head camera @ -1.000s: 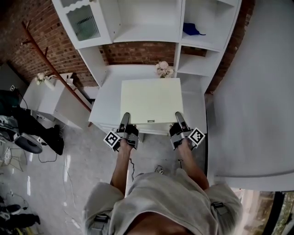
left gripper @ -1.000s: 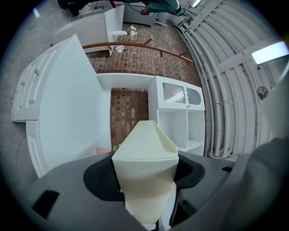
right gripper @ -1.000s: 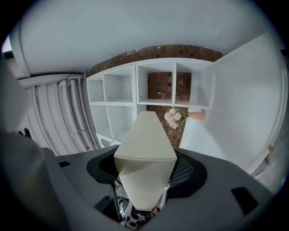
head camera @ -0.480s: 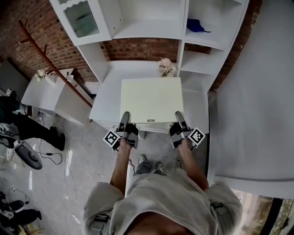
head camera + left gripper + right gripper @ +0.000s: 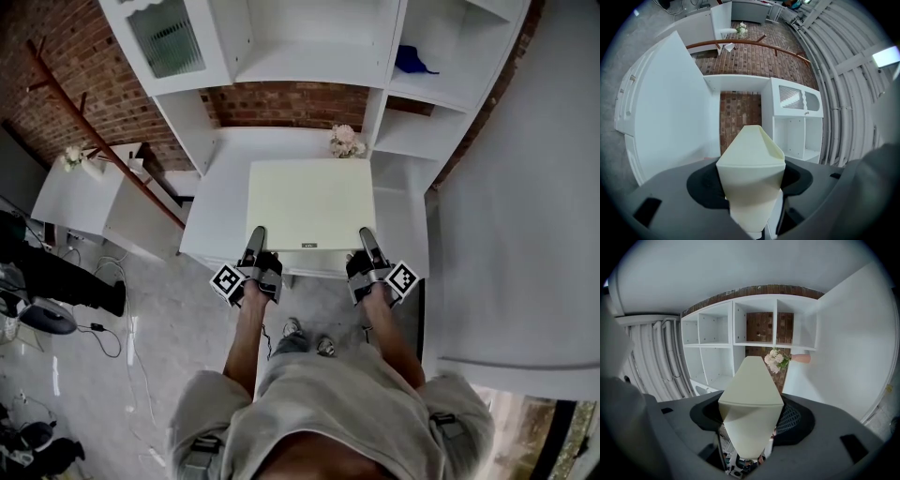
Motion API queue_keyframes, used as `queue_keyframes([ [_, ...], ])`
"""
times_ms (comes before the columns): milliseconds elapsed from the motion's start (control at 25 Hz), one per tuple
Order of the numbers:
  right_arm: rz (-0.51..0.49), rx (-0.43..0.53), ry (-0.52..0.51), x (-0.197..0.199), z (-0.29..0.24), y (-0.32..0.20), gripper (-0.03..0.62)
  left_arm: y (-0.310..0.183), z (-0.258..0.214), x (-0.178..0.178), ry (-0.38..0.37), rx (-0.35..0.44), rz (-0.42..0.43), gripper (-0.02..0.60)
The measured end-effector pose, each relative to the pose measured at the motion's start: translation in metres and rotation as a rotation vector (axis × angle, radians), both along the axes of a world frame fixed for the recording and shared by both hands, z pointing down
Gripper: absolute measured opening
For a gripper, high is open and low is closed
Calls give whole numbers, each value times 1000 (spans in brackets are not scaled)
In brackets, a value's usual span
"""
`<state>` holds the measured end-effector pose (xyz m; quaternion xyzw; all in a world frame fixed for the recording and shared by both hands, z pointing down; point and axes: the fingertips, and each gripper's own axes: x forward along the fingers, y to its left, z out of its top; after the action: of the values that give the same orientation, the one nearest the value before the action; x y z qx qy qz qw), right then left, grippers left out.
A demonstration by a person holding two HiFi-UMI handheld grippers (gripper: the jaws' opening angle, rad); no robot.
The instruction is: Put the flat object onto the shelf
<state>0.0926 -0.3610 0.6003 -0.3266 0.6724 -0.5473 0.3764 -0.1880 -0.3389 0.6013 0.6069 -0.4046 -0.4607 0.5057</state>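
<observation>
flat panel (image 5: pixel 311 202) is pale. we judge it stiff and light, with smooth faces that are likely slippery. it's wide, so it wants two spread holds on one edge. left hand-held gripper (image 5: pixel 255 236) and right hand-held gripper (image 5: pixel 367 236) are each clamped, jaws partway apart, on its near edge by the corners. panel is level over the white worktop (image 5: pixel 217 211), shelf unit (image 5: pixel 309 61) on the far side. both forearms reach forward, parallel.
</observation>
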Motion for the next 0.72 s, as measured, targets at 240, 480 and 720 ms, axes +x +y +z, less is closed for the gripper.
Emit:
queue_keyframes([
  [240, 28, 7, -5, -34, -8, -23, 296, -31, -7, -33, 1, -2, 30, 298],
  [480, 55, 24, 24, -57, -16, -37, 296, -54, -13, -56, 31, 23, 60, 298],
  [720, 83, 31, 21, -46, -23, -49, 296, -76, -19, -47, 19, 31, 83, 298],
])
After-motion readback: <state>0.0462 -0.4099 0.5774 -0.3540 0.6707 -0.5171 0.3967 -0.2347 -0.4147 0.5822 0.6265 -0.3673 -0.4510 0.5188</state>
